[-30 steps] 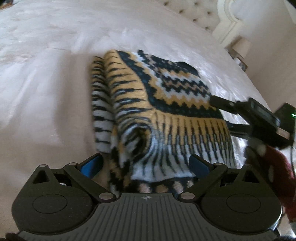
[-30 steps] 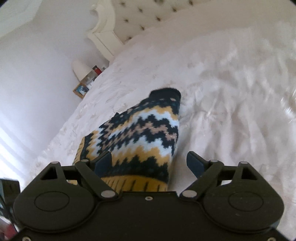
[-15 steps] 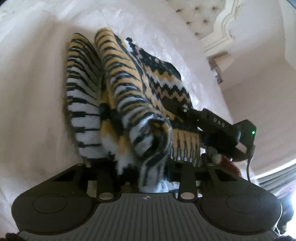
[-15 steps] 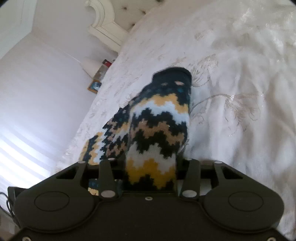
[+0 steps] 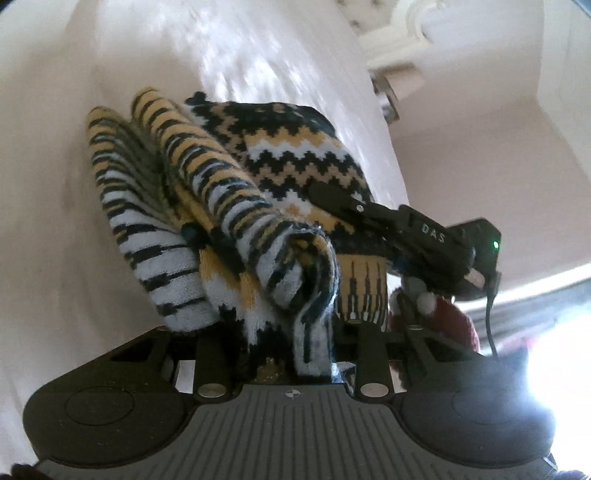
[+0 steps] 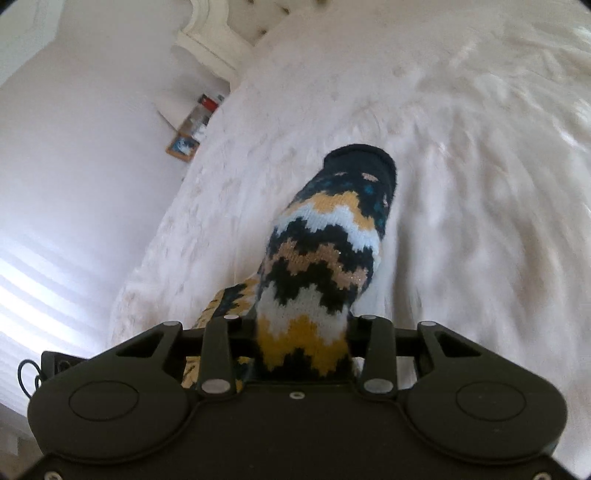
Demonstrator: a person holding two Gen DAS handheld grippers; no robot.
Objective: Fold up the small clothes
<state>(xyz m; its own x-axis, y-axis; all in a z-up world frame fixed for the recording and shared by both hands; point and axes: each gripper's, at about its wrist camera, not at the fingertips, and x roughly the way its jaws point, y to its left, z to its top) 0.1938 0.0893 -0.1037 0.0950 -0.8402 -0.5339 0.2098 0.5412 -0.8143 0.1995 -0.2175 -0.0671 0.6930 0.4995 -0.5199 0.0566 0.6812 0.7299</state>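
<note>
Gripping the near hem of a small knitted sweater (image 5: 295, 177), both tools have just been closing, and each now has wool pinched between its fingers: the left tool (image 5: 286, 354) clamps a thick roll of striped fabric at the lower centre of its view, and the right tool (image 6: 295, 343) bites a bunched yellow and navy zigzag section at the lower centre of its own. The sweater lies on the white bed (image 6: 461, 166), its near edge gathered up toward the tools and its far part resting on the bedspread. As for progress, the striped sleeves look already turned in onto the body, so the sideways folds seem done; what appears left is to carry the held hem over toward the dark collar end and lay it flat, so I judge the task somewhat past halfway. The left wrist view shows both striped sleeve folds at centre left, the zigzag body at upper centre, and the right tool (image 5: 369, 218) entering from the right of the frame with its green light on, beside a dark red sleeve (image 5: 450, 321) of the person. The right wrist view shows none of that; it gives instead the sweater end-on, narrowing to its navy collar edge at frame centre, plus a cluttered nightstand (image 6: 192, 129) at upper left and a tufted headboard (image 6: 229, 33) along the top.
</note>
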